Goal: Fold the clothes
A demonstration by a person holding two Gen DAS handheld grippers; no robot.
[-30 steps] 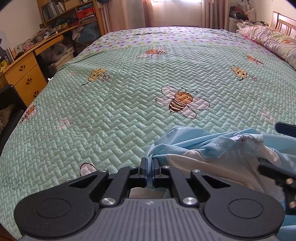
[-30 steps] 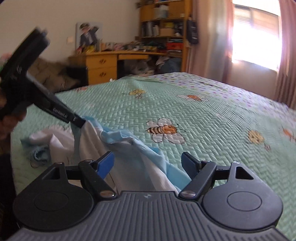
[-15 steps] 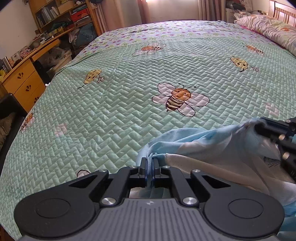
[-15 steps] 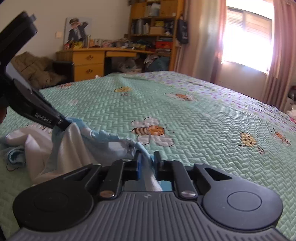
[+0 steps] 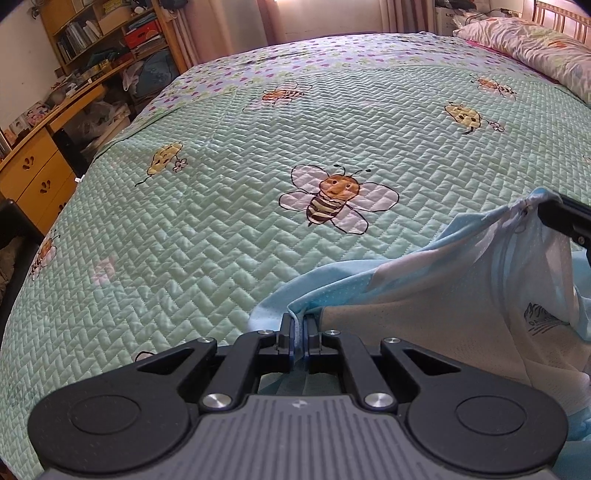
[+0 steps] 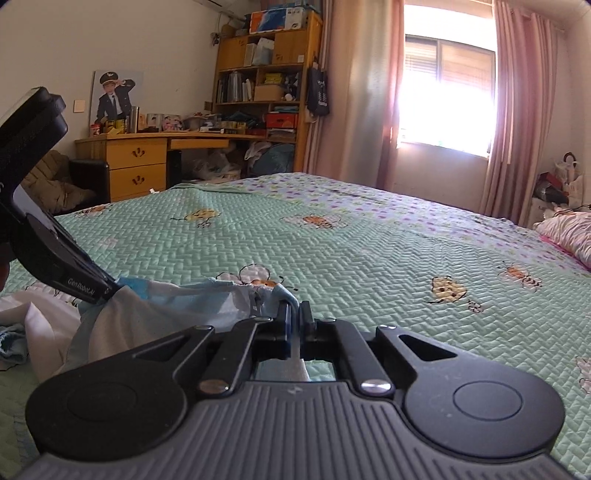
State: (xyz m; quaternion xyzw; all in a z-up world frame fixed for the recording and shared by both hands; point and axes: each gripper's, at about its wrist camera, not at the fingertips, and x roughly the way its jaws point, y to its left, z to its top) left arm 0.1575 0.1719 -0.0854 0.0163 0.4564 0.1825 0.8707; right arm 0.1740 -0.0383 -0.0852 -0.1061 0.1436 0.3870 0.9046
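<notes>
Garment held between both tongs
Left tongs and right tongs each pinch the blue-white shirt edge, stretched left-right above the bed.

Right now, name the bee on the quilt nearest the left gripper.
The big winged bee, straight ahead of the left gripper; the other bees lie farther off.

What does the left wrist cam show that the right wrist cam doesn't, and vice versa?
Left wrist only: the logo print on the garment's white panel, and the wooden headboard behind the pillow.

Right wrist only: the bright window, pink curtains, and a framed photo above the desk.

Both: the light blue and white garment, pinched by the left gripper and right gripper, both shut on it, plus the bee-print quilt, desk drawers and bookshelf.
</notes>
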